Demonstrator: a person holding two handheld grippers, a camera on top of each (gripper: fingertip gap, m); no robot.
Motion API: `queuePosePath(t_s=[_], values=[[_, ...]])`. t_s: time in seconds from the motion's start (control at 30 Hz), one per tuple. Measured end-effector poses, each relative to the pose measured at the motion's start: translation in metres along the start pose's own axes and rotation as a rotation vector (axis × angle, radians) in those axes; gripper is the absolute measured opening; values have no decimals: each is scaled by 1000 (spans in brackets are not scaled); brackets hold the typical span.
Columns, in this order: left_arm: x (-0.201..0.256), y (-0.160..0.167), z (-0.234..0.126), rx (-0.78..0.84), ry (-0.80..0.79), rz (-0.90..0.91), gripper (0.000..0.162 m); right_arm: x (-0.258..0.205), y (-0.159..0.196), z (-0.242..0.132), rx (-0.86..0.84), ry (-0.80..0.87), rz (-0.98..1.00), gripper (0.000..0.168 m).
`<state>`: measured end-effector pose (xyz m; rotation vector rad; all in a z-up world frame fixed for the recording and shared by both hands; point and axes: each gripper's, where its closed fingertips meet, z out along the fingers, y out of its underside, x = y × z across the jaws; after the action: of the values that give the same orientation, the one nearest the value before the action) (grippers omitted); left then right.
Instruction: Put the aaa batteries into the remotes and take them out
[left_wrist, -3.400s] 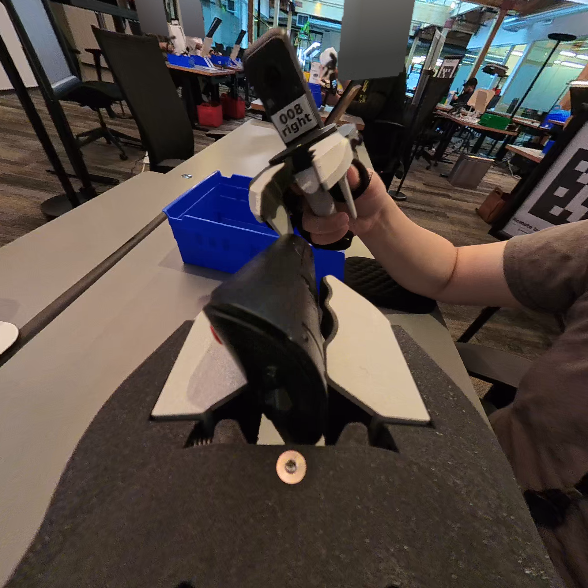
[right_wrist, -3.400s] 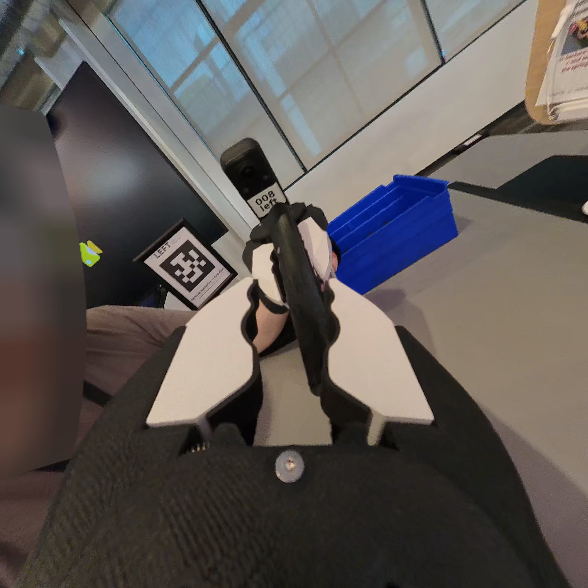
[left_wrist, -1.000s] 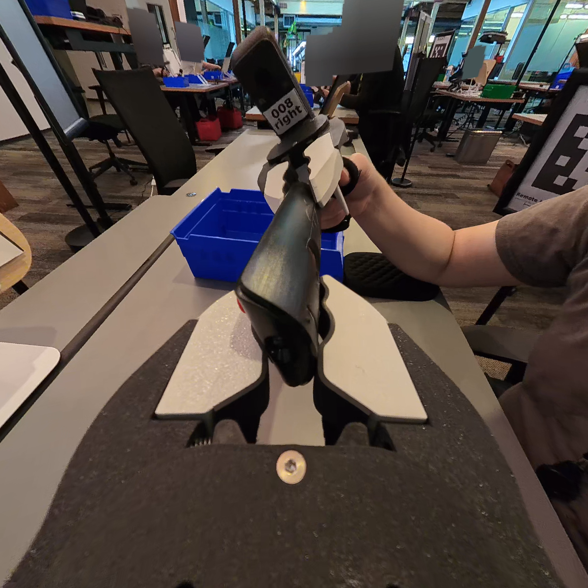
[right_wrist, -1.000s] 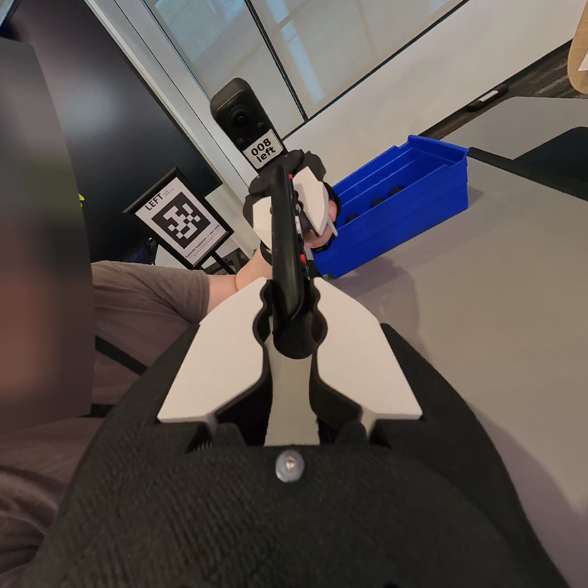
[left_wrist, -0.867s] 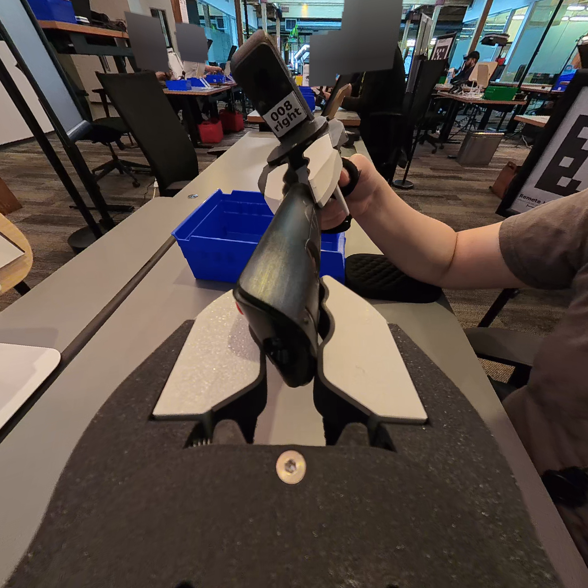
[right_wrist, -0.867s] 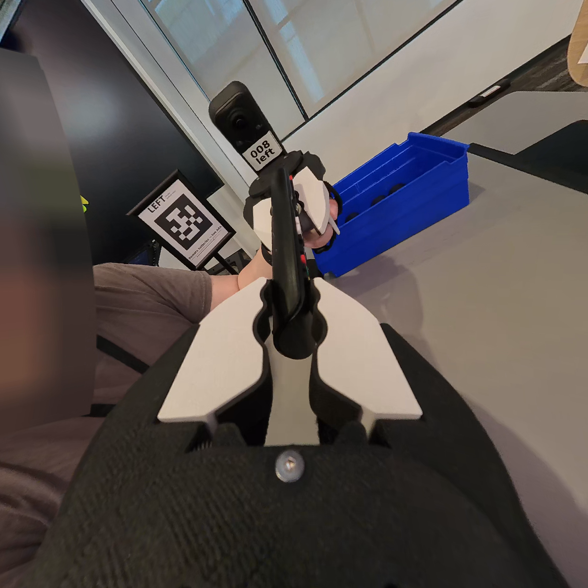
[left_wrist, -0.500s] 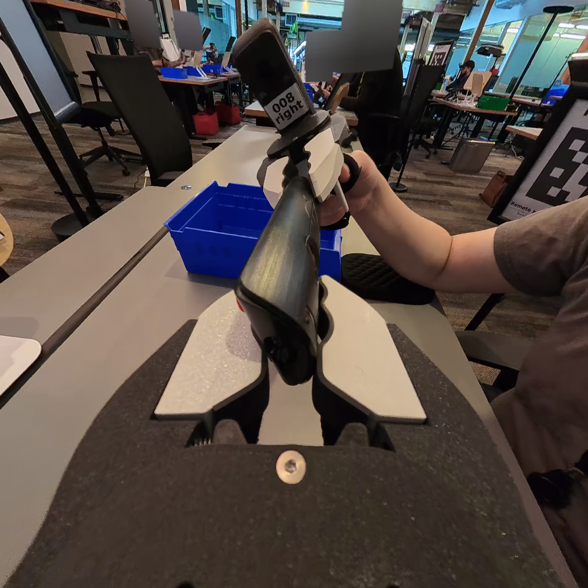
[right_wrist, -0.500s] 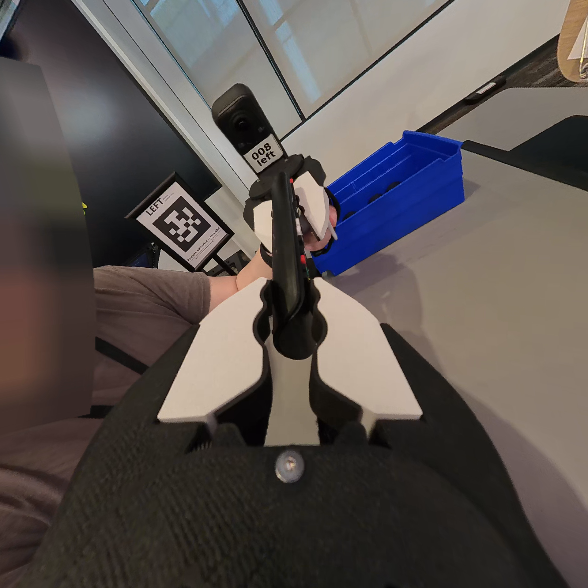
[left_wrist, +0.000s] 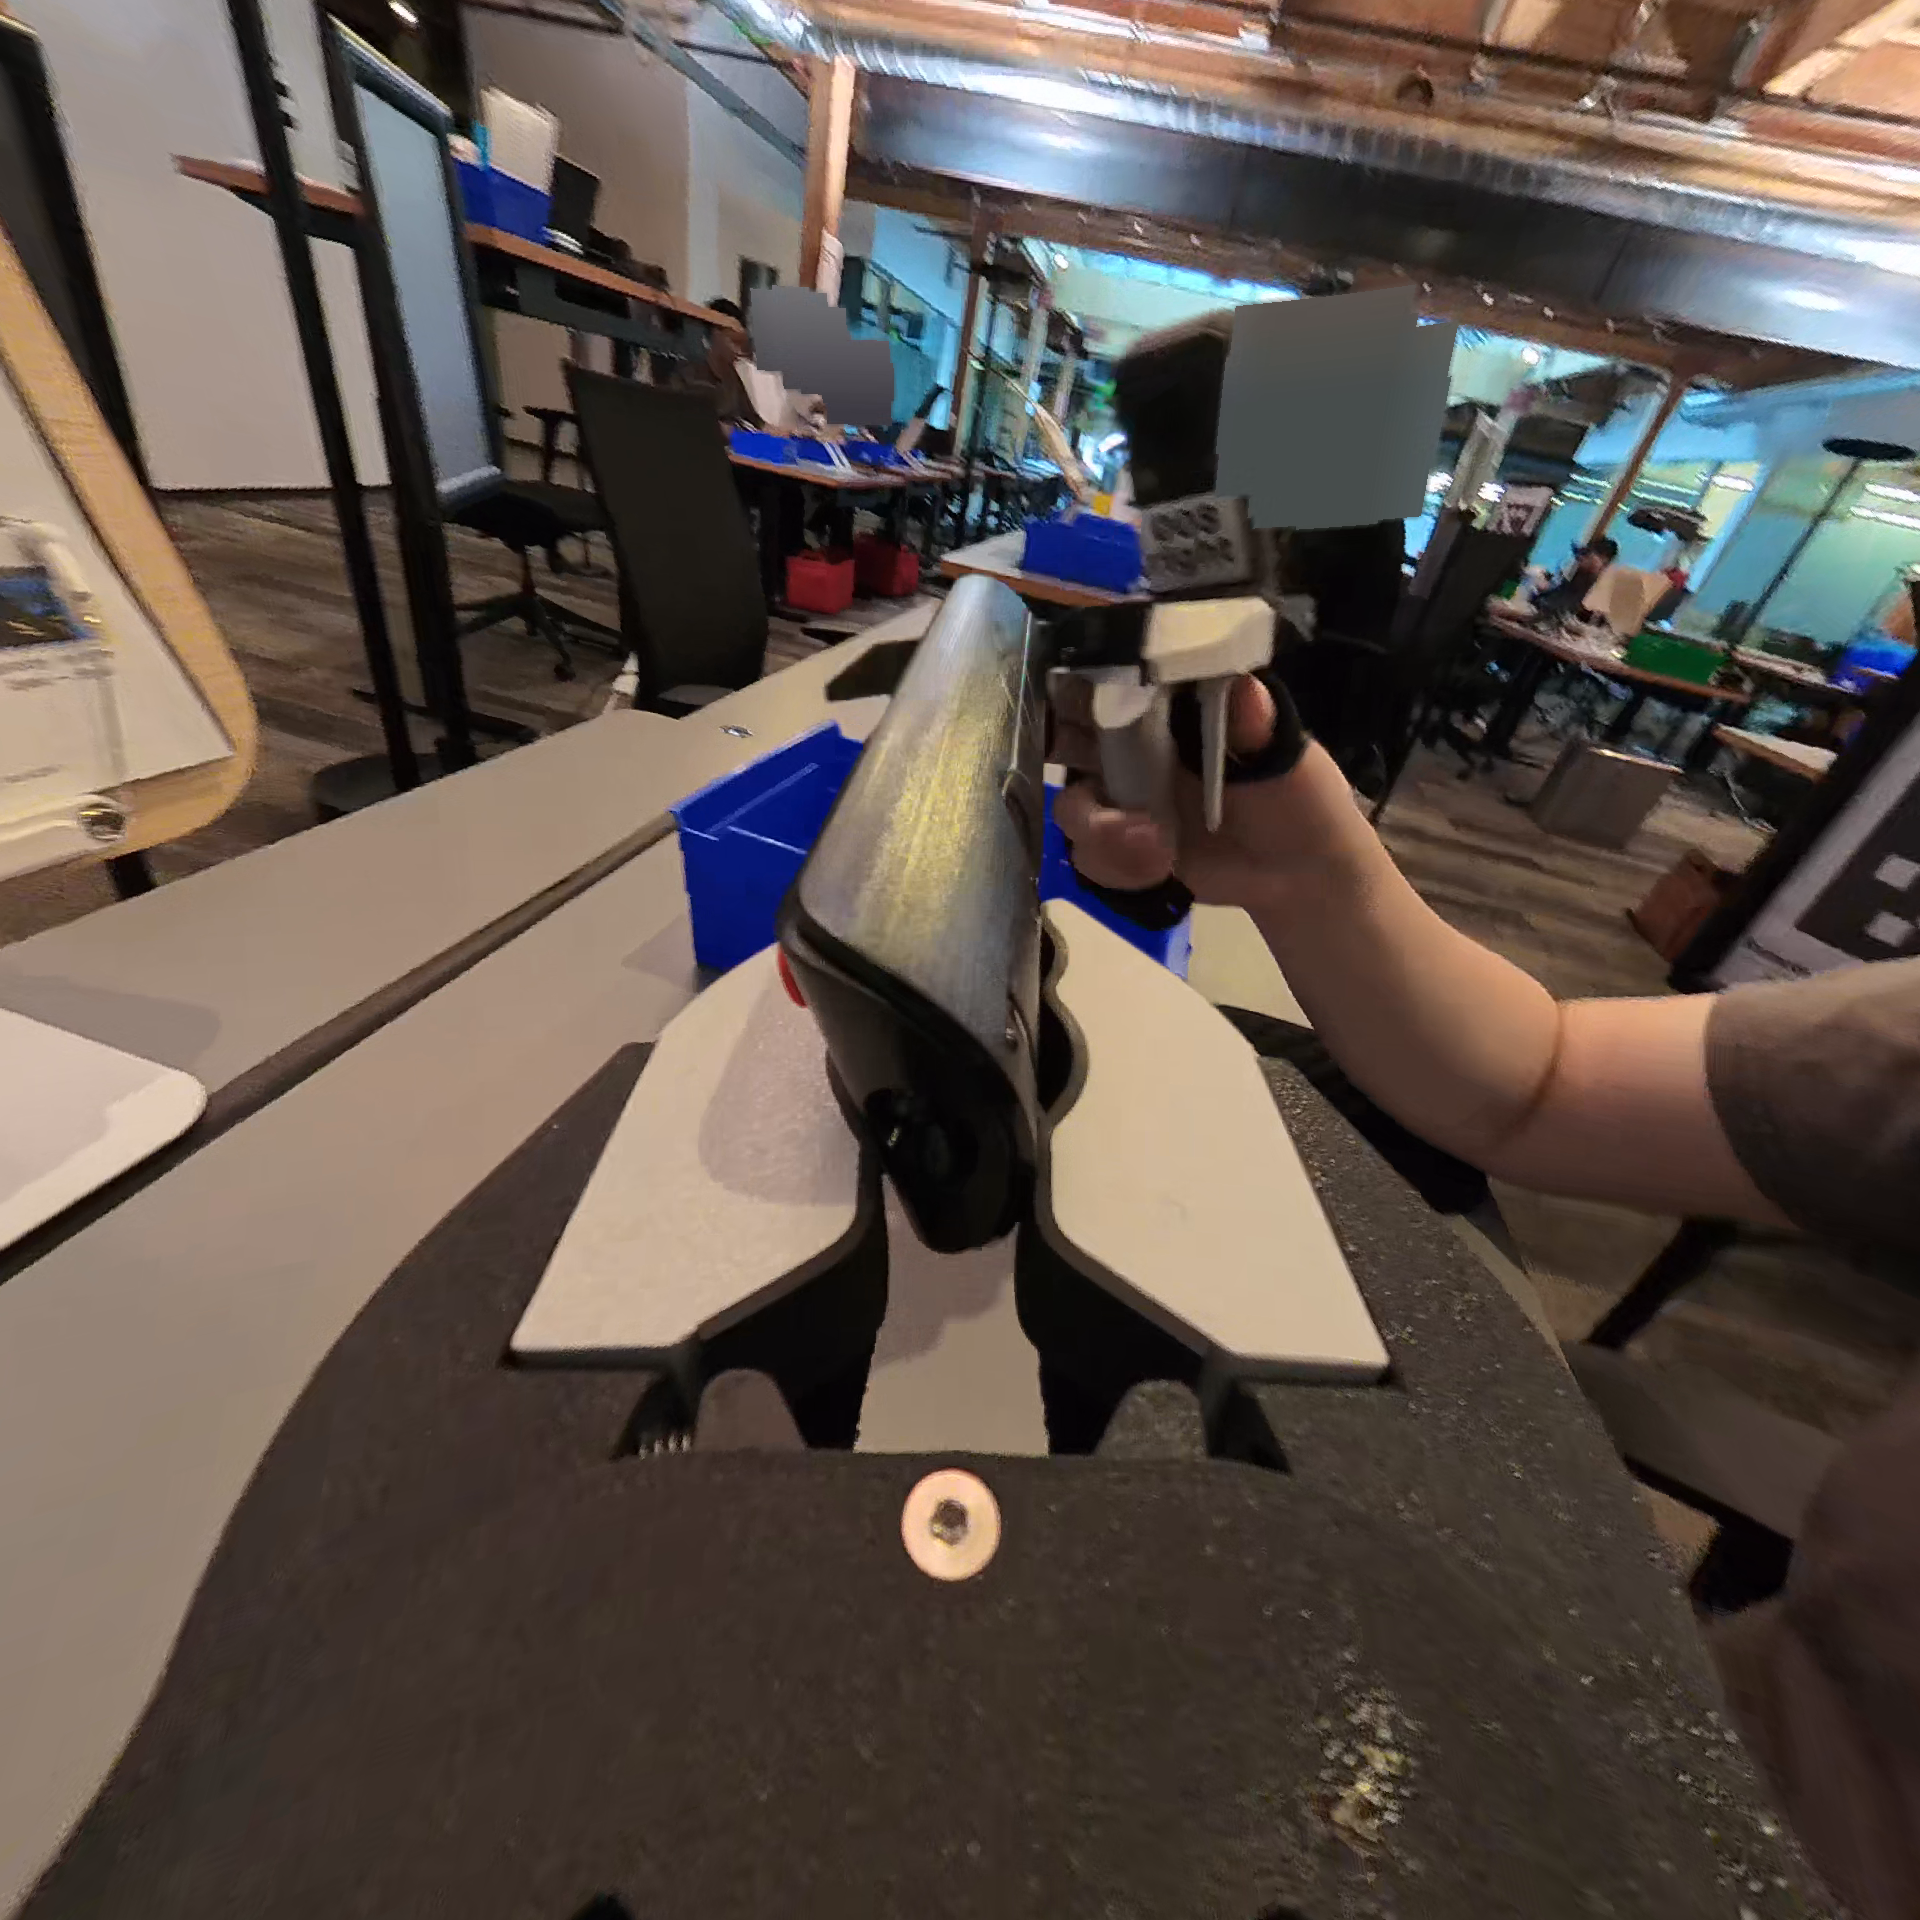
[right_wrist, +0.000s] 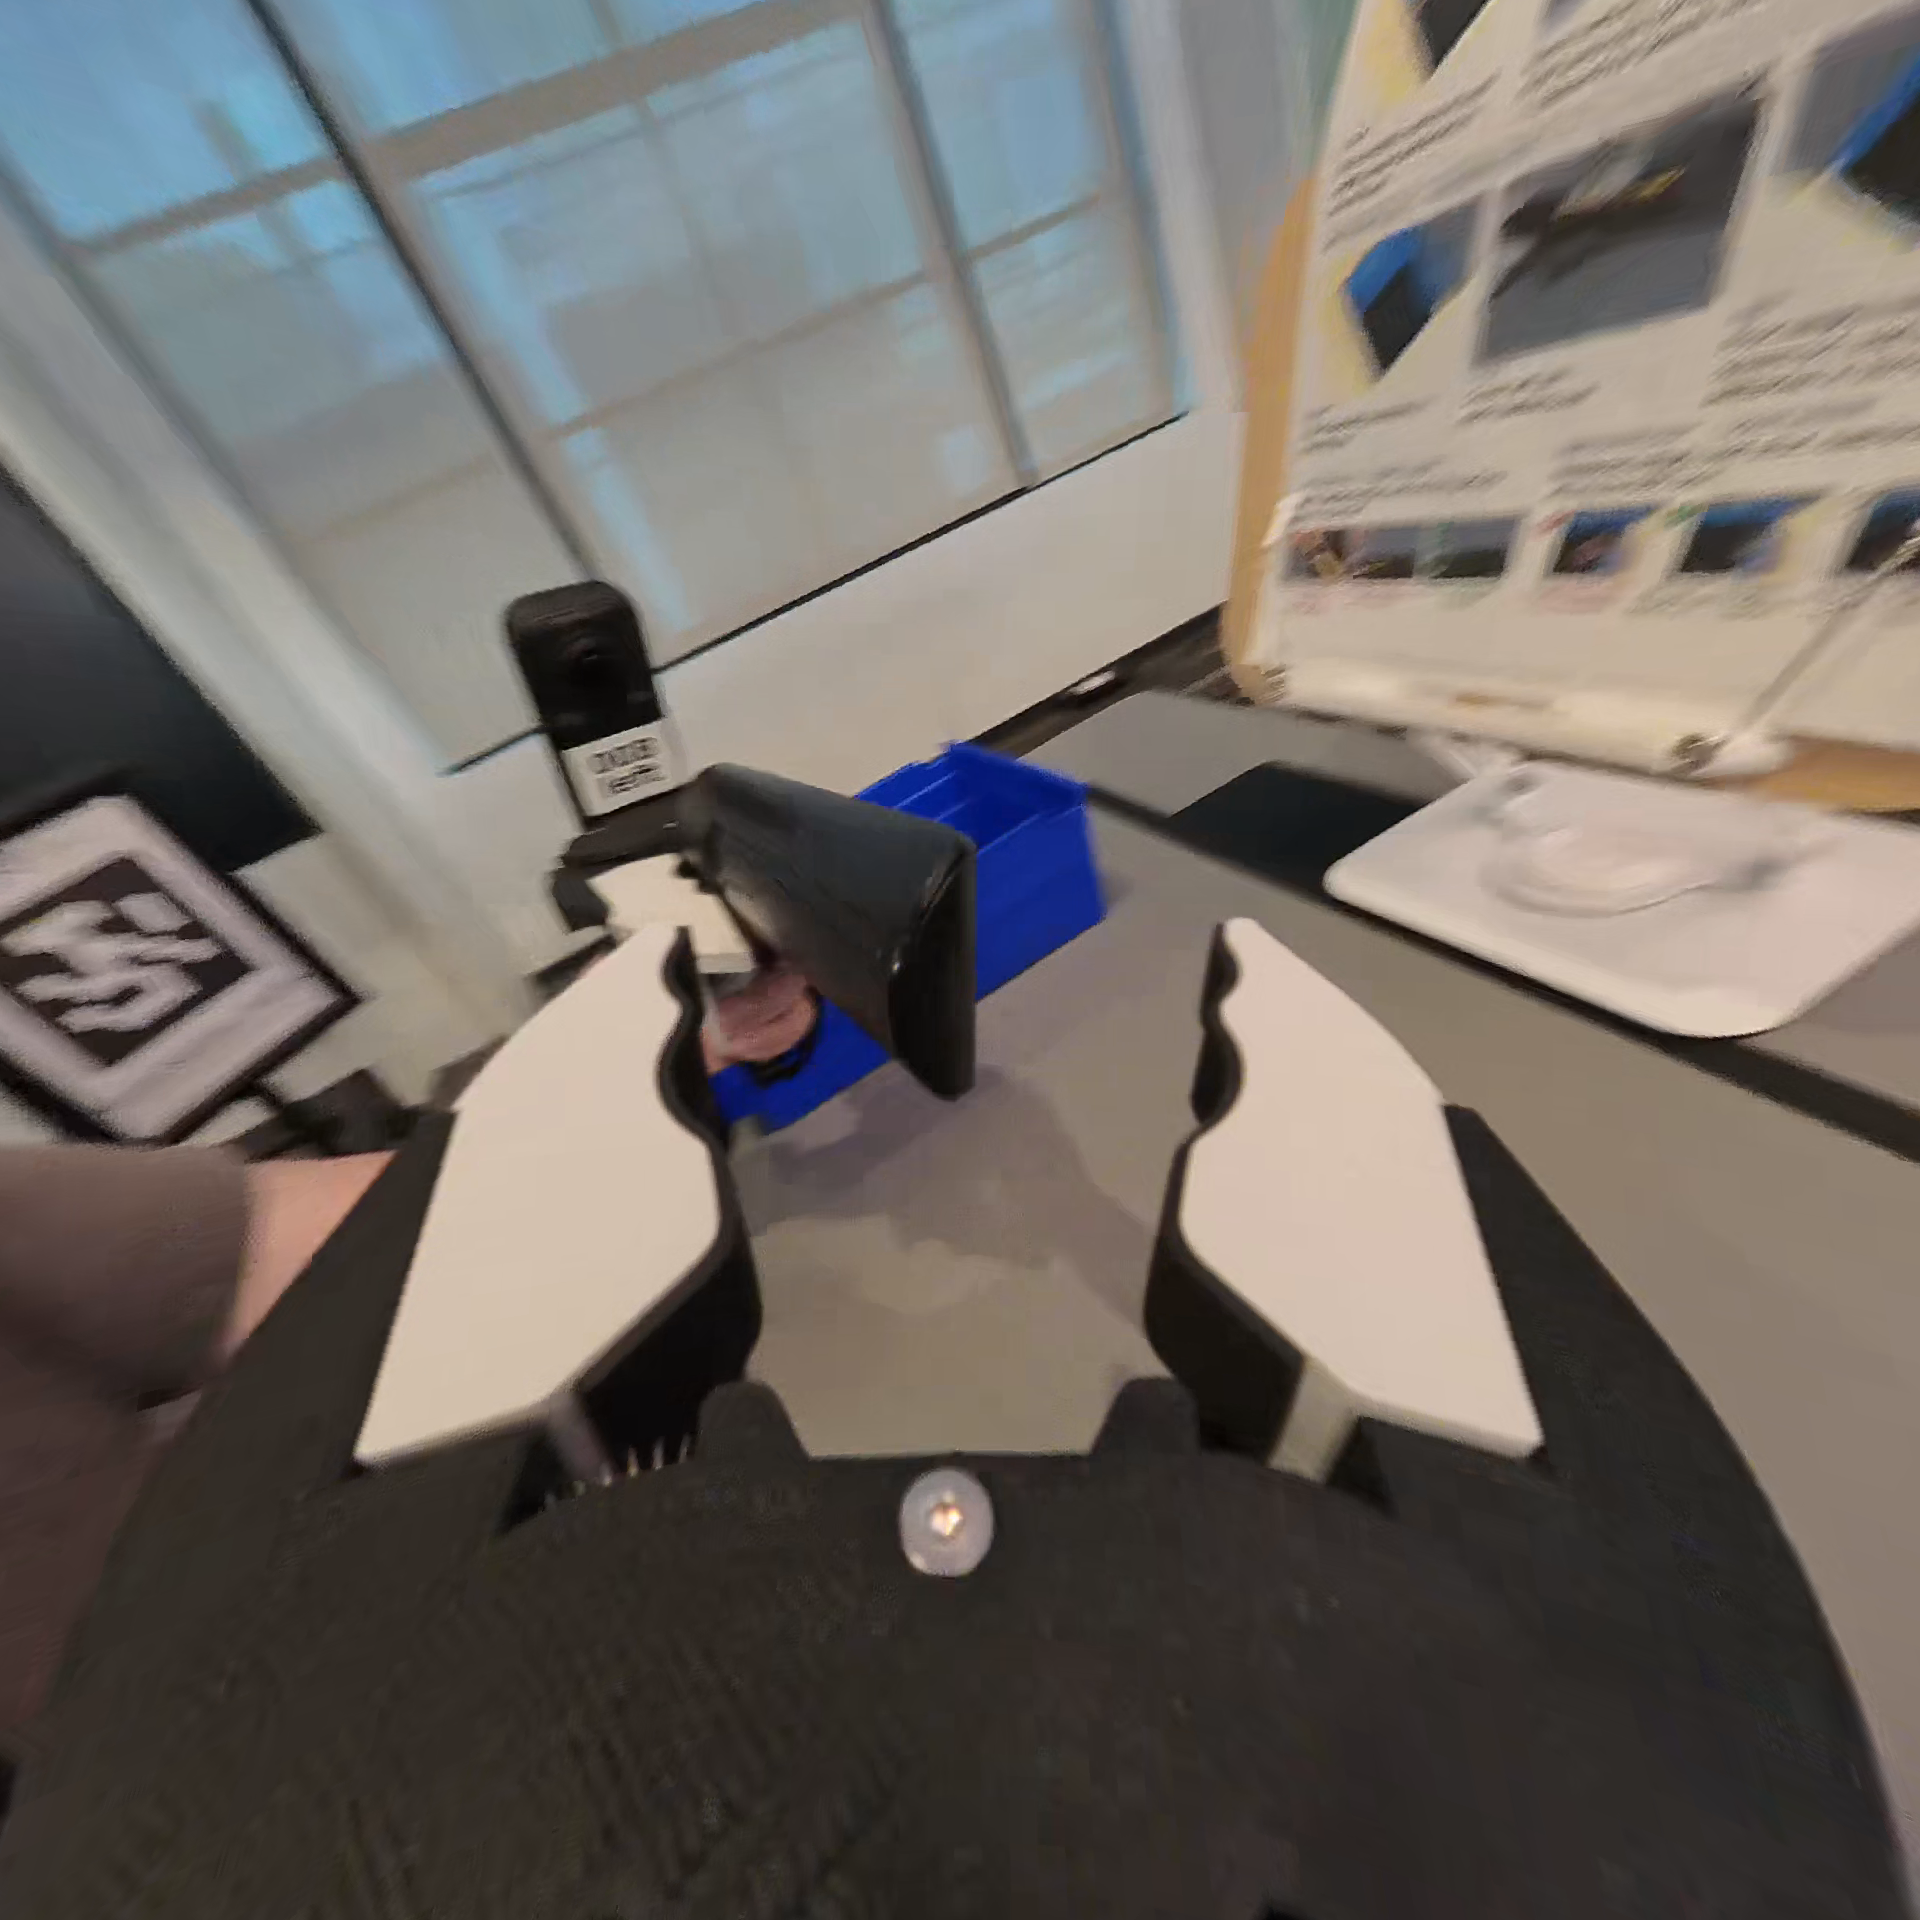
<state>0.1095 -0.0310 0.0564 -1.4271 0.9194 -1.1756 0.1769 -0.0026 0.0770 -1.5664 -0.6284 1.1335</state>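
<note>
Left gripper (left_wrist: 951, 1049) clamps the black remote (left_wrist: 925, 914) (tilted up), right gripper (right_wrist: 951, 1049) hangs wide open near the blue bin (right_wrist: 997, 831).

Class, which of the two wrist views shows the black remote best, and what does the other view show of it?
The left wrist view: the remote is near, fairly sharp and fills the centre, clamped in the left gripper. The right wrist view shows the remote farther off and motion-blurred, beyond the open right gripper, in front of the blue bin.
</note>
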Motion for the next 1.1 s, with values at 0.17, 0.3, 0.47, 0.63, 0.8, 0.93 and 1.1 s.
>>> queuePosePath(t_s=[0.17, 0.3, 0.47, 0.63, 0.8, 0.93, 1.1], values=[[-5, 7, 7, -15, -114, 78, 26, 2, 0, 8, 68, 199, -177, 115], [-4, 15, 17, -10, -193, 135, 26, 10, 7, 11, 59, 361, -290, 126], [3, 24, 28, -25, -252, 204, 26, 13, 17, 16, 30, 397, -243, 131], [1, 26, 29, -23, -276, 210, 26, 16, 24, 17, -14, 369, -197, 131], [3, 22, 27, -8, -276, 212, 26, 14, 25, 19, -34, 357, -233, 133], [5, 20, 27, -1, -285, 240, 25, 13, 28, 20, -44, 332, -199, 132], [7, 23, 29, -35, -284, 284, 25, 14, 28, 19, -51, 313, -213, 131]])
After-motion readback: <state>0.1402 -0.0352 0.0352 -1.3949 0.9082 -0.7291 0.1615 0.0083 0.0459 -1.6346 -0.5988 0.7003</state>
